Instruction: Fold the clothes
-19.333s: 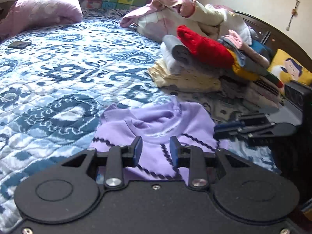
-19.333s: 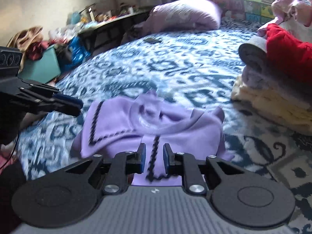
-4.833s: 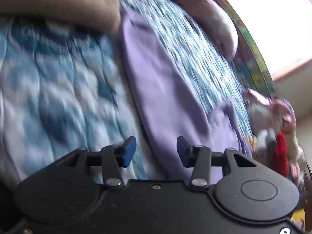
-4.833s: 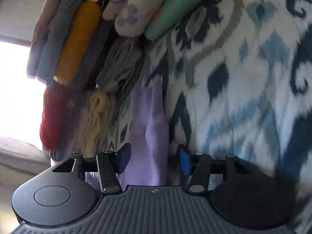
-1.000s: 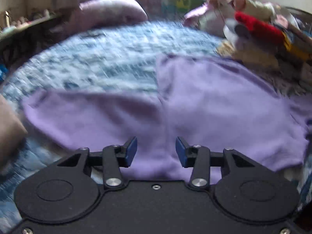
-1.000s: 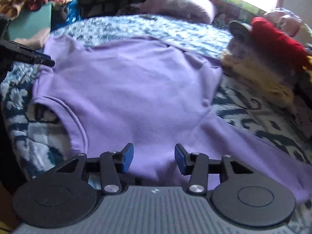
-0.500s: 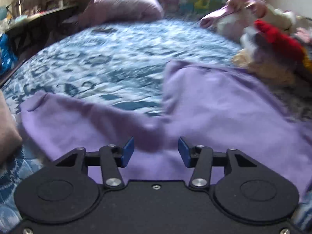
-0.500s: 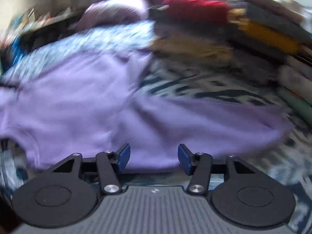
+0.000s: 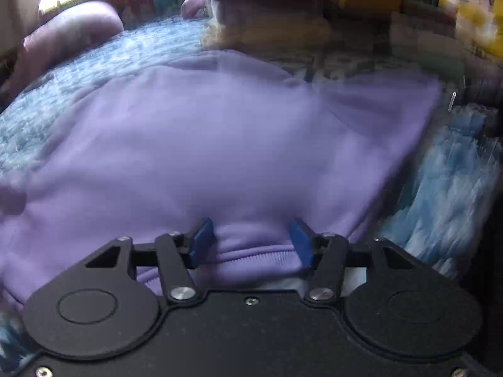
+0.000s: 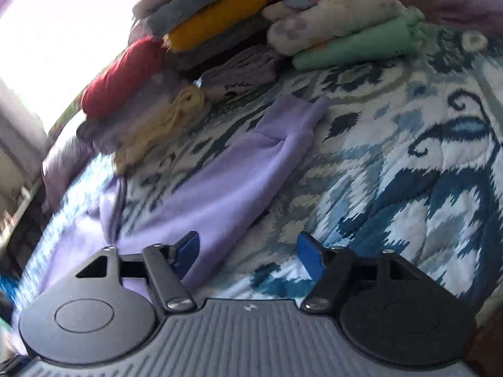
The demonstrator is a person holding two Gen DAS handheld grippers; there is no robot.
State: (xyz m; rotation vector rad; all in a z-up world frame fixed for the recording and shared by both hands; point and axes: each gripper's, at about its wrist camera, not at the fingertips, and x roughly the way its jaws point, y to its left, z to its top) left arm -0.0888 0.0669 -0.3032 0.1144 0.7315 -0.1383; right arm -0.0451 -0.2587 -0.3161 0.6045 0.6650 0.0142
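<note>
So, step: sleeve fold | lilac sweatshirt (image 9: 220, 144) lay flat on bed quilt (image 10: 408, 163), sleeve (image 10: 239, 182) toward 1 o'clock | left gripper (image 9: 251, 242) fingers opening over ribbed hem, nothing pinched | right gripper (image 10: 248, 256) fingers opening, sleeve edge between, ungripped | tip: grab near cuff, keep cloth flat

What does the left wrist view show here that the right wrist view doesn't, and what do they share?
Only the left wrist view shows the sweater's broad body and ribbed hem, lying between the opening, untouching jaws of the left gripper, plus a yellow cartoon cushion.

Only the right wrist view shows the sleeve cuff, a green folded item, and the right gripper, jaws opening over the sleeve edge and quilt.

Both show the purple sweater, the blue patterned quilt and the stacked folded clothes.
</note>
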